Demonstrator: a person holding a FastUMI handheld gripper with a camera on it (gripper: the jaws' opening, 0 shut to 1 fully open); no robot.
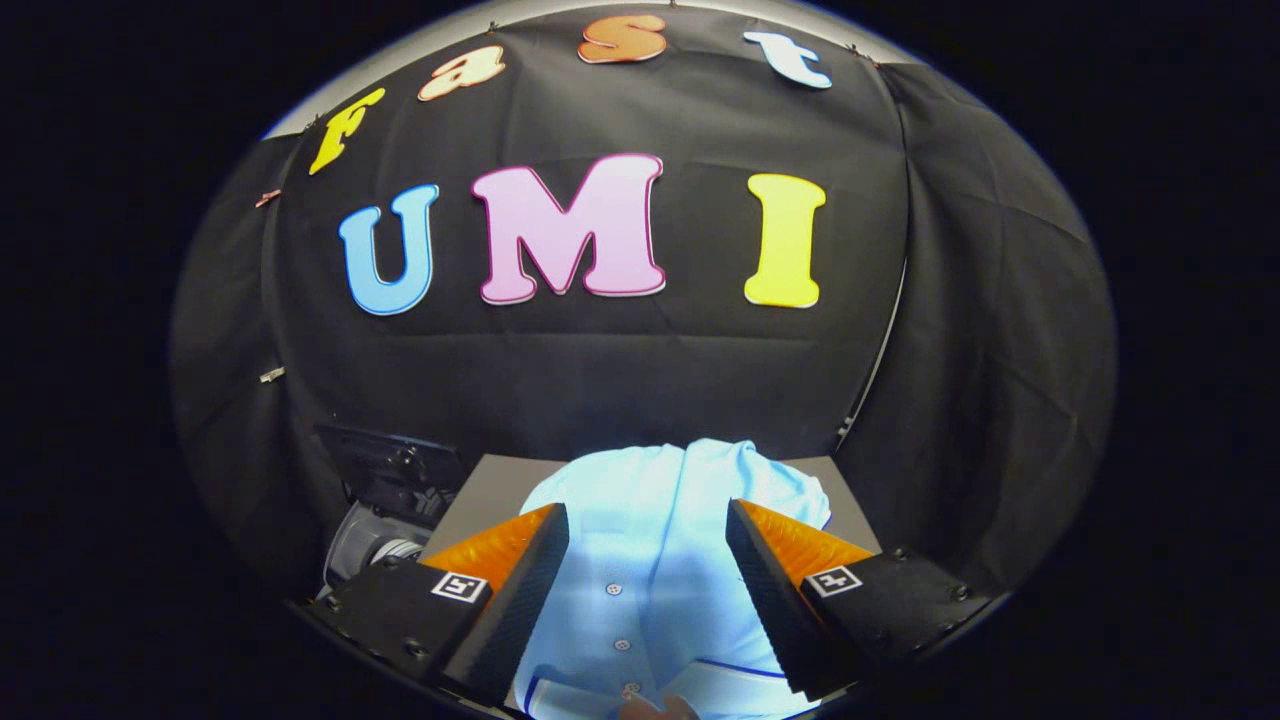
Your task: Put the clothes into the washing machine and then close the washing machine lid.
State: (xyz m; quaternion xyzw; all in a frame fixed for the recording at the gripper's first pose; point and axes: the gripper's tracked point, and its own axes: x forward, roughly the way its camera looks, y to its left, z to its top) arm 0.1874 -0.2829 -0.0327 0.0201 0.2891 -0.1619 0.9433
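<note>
Claw [648, 545] gapes over shirt [655, 560].

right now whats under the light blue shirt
The light blue shirt lies spread on a grey table, bare at its far corners. The shirt hides whatever is beneath its middle. The gripper hangs open above it, a finger on each side.

A pale blue buttoned shirt [660, 560] lies rumpled at lower centre of the frame, its placket facing up.
</note>
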